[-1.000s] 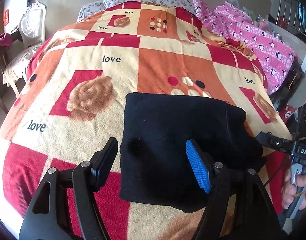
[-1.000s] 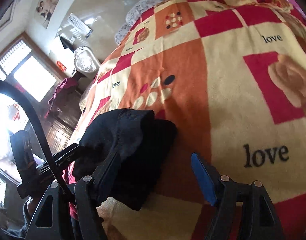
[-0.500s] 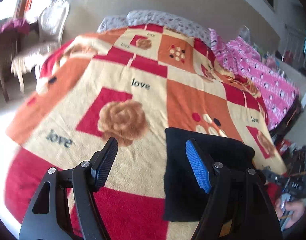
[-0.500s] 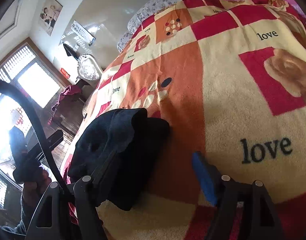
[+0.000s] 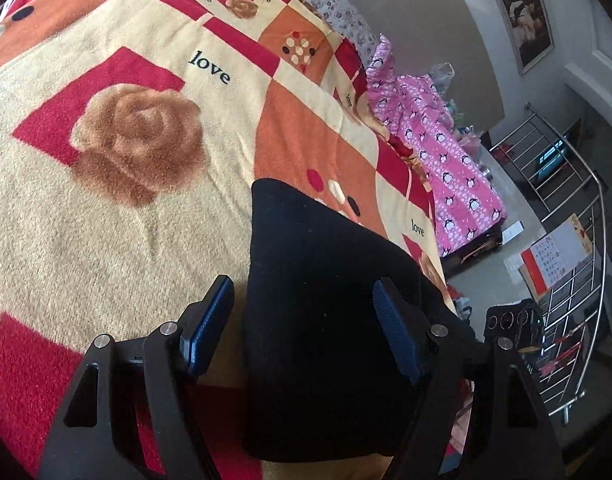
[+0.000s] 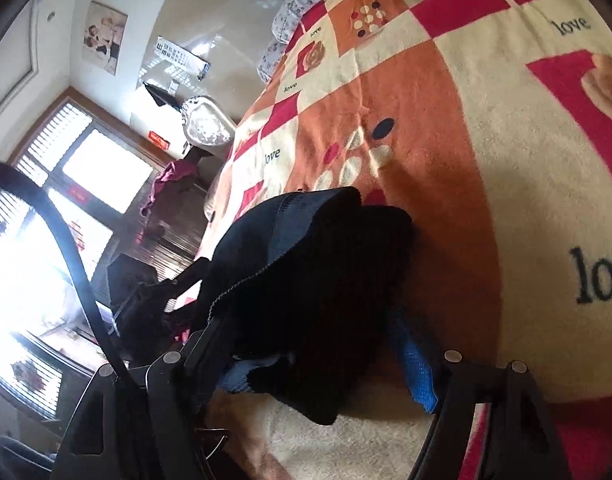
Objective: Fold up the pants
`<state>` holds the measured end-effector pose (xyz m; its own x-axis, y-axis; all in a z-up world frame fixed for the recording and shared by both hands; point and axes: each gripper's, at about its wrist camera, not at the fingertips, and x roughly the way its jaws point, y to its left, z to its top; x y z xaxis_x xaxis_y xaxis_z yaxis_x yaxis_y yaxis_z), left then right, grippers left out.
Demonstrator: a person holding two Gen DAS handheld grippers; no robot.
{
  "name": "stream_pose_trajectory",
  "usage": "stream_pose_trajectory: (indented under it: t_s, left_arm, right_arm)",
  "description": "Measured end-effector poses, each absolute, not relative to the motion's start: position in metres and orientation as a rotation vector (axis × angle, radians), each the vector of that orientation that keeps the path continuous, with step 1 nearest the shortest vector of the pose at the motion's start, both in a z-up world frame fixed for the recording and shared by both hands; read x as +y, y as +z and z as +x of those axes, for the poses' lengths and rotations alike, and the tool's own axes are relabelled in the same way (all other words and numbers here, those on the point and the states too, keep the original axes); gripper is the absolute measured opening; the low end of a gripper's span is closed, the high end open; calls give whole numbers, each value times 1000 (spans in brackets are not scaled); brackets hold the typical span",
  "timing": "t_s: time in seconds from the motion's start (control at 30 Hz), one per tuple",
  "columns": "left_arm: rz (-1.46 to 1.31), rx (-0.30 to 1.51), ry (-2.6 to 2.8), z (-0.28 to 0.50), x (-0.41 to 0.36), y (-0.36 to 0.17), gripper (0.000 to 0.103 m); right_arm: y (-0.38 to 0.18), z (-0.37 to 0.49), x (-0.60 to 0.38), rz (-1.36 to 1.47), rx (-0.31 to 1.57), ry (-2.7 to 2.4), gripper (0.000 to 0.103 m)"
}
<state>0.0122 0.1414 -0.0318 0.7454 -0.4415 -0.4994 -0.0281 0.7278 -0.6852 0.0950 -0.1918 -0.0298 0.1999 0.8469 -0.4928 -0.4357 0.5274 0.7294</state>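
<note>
Folded black pants (image 5: 326, 320) lie on the patterned bed blanket (image 5: 117, 208).
Left gripper (image 5: 306, 328) and right gripper (image 6: 318, 356) hover with fingers apart, straddling the pants' near edge.

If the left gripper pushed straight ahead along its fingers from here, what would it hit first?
Most likely the folded black pants: they lie between the open fingers of the left gripper, directly ahead. The patterned blanket lies beyond. Depth is uncertain.

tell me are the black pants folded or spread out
Folded: the black fabric pants lie as a compact stacked bundle, layers visible at the edge, on the patterned blanket.
</note>
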Motion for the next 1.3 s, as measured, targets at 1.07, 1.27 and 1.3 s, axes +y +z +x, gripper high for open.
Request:
stream_pose_trajectory:
  t_s: [1.07, 1.27, 1.3]
  left_arm:
    - [-688, 675, -322, 15, 135, -35, 74]
    - [-703, 688, -296, 15, 135, -33, 44]
    - [-688, 680, -276, 12, 133, -30, 34]
  right_arm:
    - [-36, 92, -174, 467, 995, 821, 49]
    - [-35, 86, -173, 437, 963, 836, 49]
    - [-33, 82, -176, 414, 950, 837, 45]
